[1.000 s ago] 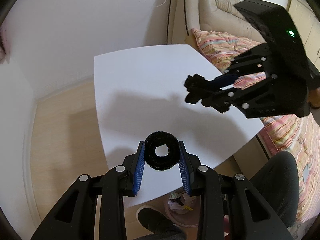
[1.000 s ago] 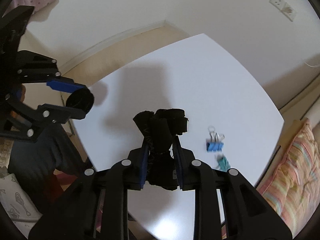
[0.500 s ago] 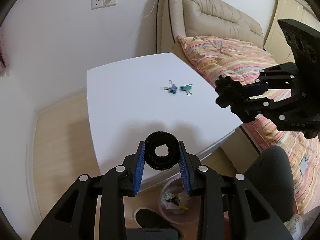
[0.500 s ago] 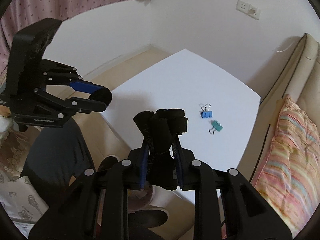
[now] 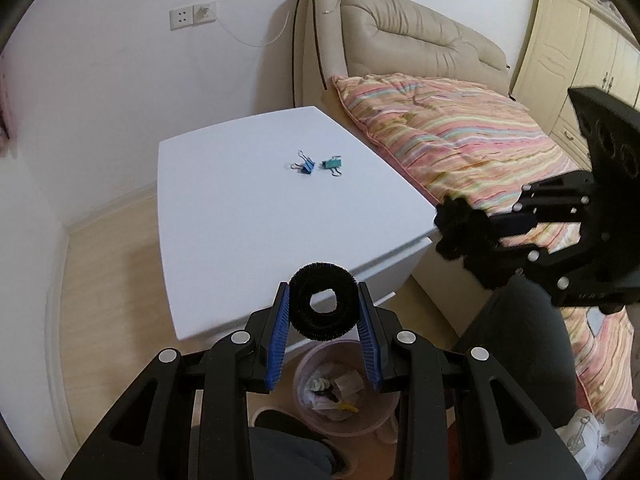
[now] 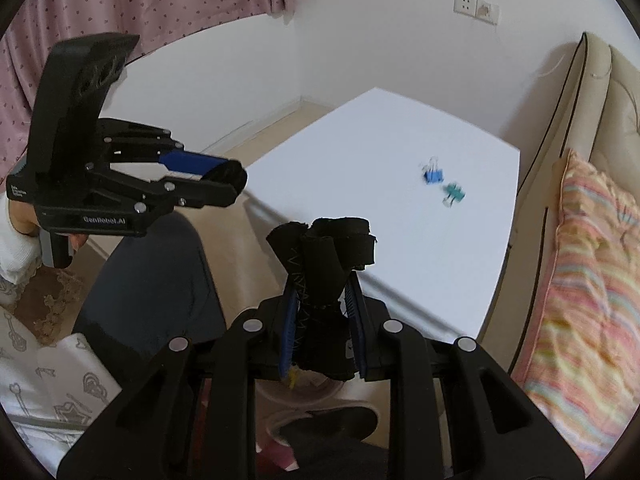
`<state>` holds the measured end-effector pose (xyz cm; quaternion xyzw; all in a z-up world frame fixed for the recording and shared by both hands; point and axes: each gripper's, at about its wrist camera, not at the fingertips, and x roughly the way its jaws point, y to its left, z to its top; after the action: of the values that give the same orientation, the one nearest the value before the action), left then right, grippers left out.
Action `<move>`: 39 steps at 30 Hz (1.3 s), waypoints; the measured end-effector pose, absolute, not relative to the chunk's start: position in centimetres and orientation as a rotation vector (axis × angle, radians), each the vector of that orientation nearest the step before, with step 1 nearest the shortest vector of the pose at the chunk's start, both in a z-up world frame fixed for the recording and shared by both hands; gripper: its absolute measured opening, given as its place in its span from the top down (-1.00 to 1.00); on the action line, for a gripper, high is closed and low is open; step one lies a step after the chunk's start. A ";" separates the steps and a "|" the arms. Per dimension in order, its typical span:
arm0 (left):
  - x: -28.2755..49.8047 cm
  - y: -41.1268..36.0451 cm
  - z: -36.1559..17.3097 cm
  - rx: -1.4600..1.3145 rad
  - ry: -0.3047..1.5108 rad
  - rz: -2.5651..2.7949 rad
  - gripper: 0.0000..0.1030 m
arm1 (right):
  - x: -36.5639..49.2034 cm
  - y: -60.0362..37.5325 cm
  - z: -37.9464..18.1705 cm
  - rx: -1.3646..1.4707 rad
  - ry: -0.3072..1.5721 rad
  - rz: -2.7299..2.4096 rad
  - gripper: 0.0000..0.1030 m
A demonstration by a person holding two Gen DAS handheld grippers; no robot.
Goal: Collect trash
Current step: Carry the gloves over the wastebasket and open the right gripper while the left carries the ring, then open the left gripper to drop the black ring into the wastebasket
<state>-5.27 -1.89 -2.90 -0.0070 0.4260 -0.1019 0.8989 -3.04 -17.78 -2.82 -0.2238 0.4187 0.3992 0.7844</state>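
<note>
both tools loaded, held out past the table's near edge

landmark: white table point(image 5: 248, 208).

left tool point(image 5: 323, 318): narrow, blue pads clamped on a black fuzzy ring point(image 5: 323, 306). the ring stands on edge between the pads, its round face and centre hole turned toward the wrist camera, so its axis runs along the tool. dense bristly pile, no clear long axis. it sits over the table's near edge; a pale pink bin point(image 5: 344, 392) with crumpled paper scraps lies on the floor just off that edge, below the tool.

right tool point(image 6: 322, 322): narrow, pads closed on a black fabric bundle point(image 6: 324, 276). the bundle's long axis runs forward along the fingers. it is pinched at the waist and flares into rolled, floppy folds past the fingertips; pale zigzag stitching runs down its left side. it hangs off the table's near corner, with the bin's rim partly hidden beneath it.

pose: both tools pitch downward. from the right wrist view, the left tool is held level-ish to the left of the table, a hand point(image 6: 24, 216) gripping its handle below a white sleeve. the person's dark-trousered leg lies off the table's near edge.

on the table, toward its far side: a blue binder clip point(image 5: 306, 165) and a teal binder clip point(image 5: 332, 164), just beside each other, apart. a bed with a striped quilt point(image 5: 460, 136) adjoins the table's right side.
</note>
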 end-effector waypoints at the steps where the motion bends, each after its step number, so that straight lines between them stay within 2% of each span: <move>1: -5.5 -2.0 -3.0 -0.012 0.882 -0.211 0.38 | -3.3 -17.9 -3.1 -0.476 0.911 0.865 0.56; 19: -7.7 -1.2 -2.7 -0.040 0.866 -0.179 0.38 | -5.6 -17.2 -5.0 -0.467 0.952 0.921 0.55; 23: -7.7 -1.1 -2.7 -0.044 0.863 -0.179 0.38 | -5.7 -16.9 -5.1 -0.466 0.954 0.938 0.44; 24: -7.7 -1.1 -2.7 -0.045 0.863 -0.179 0.38 | -5.6 -16.9 -5.1 -0.462 0.957 0.938 0.18; 25: -7.7 -1.0 -2.7 -0.046 0.863 -0.178 0.38 | -5.6 -16.9 -5.1 -0.459 0.956 0.936 -0.26; 27: -7.7 -1.0 -2.8 -0.047 0.863 -0.178 0.38 | -5.4 -17.1 -5.0 -0.435 0.947 0.930 -0.55; 31: -7.8 -1.1 -2.8 -0.046 0.866 -0.182 0.38 | -5.3 -17.3 -5.0 -0.417 0.948 0.915 -0.79; 39: -7.9 -1.5 -2.8 -0.042 0.874 -0.206 0.38 | -4.9 -18.0 -5.3 -0.390 0.966 0.853 -0.94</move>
<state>-7.90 -1.54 -2.82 -0.0202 0.4226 -0.0995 0.9006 -4.85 -18.00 -5.26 -0.1807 0.4475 0.3951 0.7817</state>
